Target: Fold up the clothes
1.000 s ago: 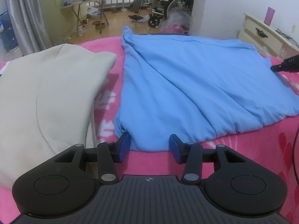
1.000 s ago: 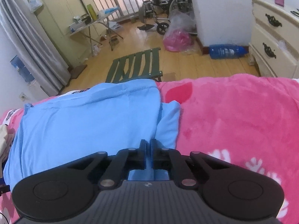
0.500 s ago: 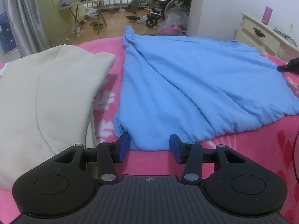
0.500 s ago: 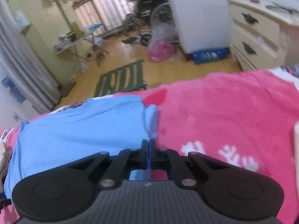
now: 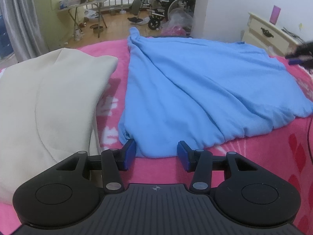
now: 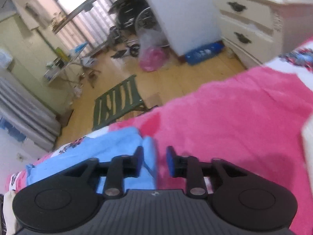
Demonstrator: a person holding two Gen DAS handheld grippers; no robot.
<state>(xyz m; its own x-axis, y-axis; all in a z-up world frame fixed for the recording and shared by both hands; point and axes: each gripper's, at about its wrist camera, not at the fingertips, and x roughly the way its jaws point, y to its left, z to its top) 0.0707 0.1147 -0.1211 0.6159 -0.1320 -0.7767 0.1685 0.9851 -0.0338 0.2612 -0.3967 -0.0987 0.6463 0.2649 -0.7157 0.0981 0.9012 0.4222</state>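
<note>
A light blue garment [image 5: 195, 90] lies spread and wrinkled on the pink bed cover [image 5: 264, 156]. My left gripper [image 5: 156, 153] stands open at its near hem, the cloth edge just between the blue pads, not pinched. In the right wrist view the same blue garment [image 6: 109, 148] has its right edge under my right gripper [image 6: 154, 163], which is open, with a strip of cloth between its fingers. The right gripper [image 5: 299, 56] also shows blurred at the far right of the left wrist view.
A folded cream garment [image 5: 49, 98] lies left of the blue one. Beyond the bed stand a cream dresser [image 6: 254, 19], a wheelchair [image 5: 170, 0], a pink bag [image 6: 152, 58], a green folding stool [image 6: 117, 101] and a folding table [image 5: 88, 5].
My right gripper was shut on the blue garment's right edge and has now opened, tilting and drifting right. The left gripper has stayed open at the near hem.
</note>
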